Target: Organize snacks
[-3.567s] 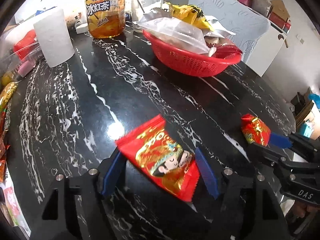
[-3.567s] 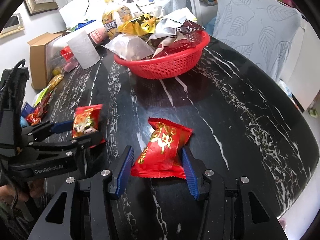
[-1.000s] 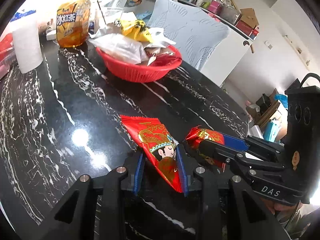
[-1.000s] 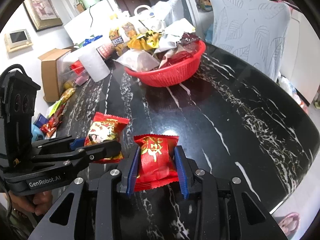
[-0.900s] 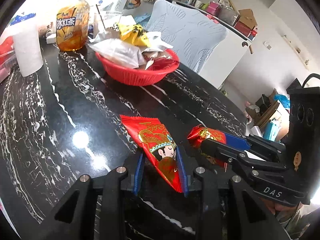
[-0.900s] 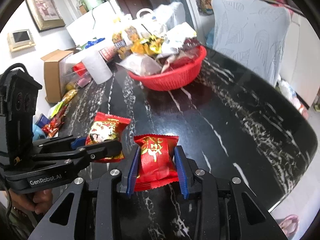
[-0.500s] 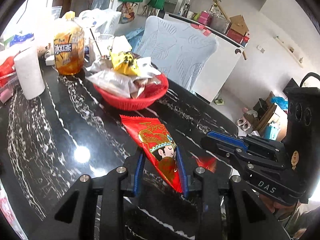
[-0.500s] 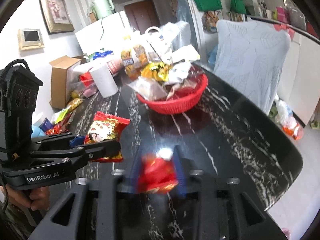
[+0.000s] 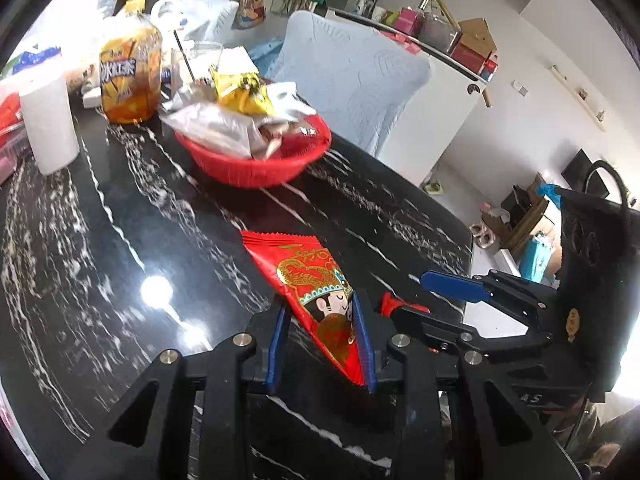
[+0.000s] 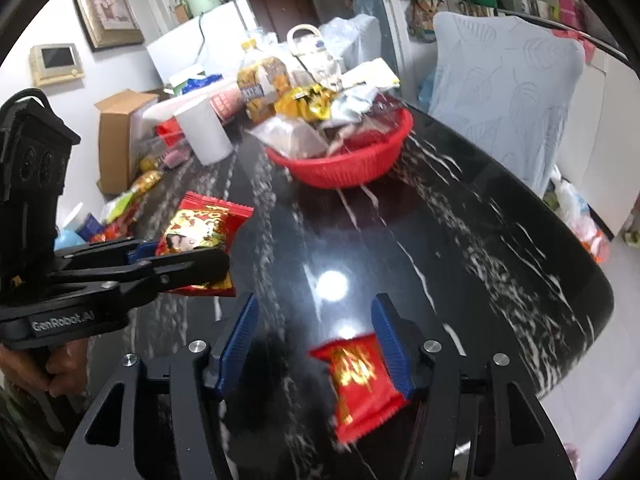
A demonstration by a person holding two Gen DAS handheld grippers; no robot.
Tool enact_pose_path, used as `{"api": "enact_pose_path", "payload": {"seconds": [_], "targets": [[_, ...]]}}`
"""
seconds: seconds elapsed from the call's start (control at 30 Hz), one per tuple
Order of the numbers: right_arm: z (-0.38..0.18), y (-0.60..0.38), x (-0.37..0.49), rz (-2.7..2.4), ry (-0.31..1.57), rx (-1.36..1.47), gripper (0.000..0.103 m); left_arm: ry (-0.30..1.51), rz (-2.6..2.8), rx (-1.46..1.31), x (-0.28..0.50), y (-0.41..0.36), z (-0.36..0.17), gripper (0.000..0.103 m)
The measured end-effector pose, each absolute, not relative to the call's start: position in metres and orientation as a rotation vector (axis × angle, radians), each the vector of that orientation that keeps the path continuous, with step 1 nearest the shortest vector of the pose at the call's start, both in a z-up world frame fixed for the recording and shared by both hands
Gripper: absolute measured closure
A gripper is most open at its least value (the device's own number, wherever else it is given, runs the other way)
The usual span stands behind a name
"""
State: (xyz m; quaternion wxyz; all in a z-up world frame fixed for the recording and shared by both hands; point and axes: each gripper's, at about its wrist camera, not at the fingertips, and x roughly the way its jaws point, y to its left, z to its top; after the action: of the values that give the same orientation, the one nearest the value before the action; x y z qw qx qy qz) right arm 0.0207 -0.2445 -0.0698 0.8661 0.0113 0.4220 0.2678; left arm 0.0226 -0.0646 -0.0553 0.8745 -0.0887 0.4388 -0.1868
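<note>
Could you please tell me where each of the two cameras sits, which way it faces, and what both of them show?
Left wrist view: sits on the left gripper, looking down across the black table at the red packet it clamps; the right gripper shows alongside.
Right wrist view: sits on the right gripper, whose jaws are opening beside a small red packet; the left gripper and a hand show.
Shared: the red basket and paper roll.
</note>
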Motion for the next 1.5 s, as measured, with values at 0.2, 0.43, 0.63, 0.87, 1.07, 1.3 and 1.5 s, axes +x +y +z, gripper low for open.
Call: {"api": "enact_pose_path", "payload": {"seconds": [0.2,0.43,0.63,0.87,1.07,1.3,1.5], "targets": [[-0.088,-0.249,0.014,0.543,0.947,-0.014,0.044,0.968,-0.412,-0.197,0.016,-0.072,-0.07,0.074],[-0.101,-0.249,0.013,0.542,0.974,-0.034,0.046,1.009,-0.399,-0.209,0.013,-0.073,-0.082,0.073],[-0.108,-0.245,0.013,0.514,0.982,-0.101,0.071,1.016,-0.388,-0.207,0.016,-0.071,-0.085,0.073],[-0.093,-0.246,0.016,0.524,0.939,-0.074,0.072,0.974,-0.384,-0.197,0.022,-0.065,-0.069,0.073],[-0.067,-0.242,0.023,0.54,0.87,-0.085,0.071,0.915,-0.368,-0.176,0.029,-0.059,-0.045,0.073],[-0.037,-0.232,0.038,0.571,0.8,-0.104,0.072,0.846,-0.359,-0.155,0.045,-0.052,-0.02,0.073],[-0.02,-0.223,0.06,0.576,0.748,-0.138,0.072,0.83,-0.348,-0.165,0.066,-0.043,-0.01,0.073]]}}
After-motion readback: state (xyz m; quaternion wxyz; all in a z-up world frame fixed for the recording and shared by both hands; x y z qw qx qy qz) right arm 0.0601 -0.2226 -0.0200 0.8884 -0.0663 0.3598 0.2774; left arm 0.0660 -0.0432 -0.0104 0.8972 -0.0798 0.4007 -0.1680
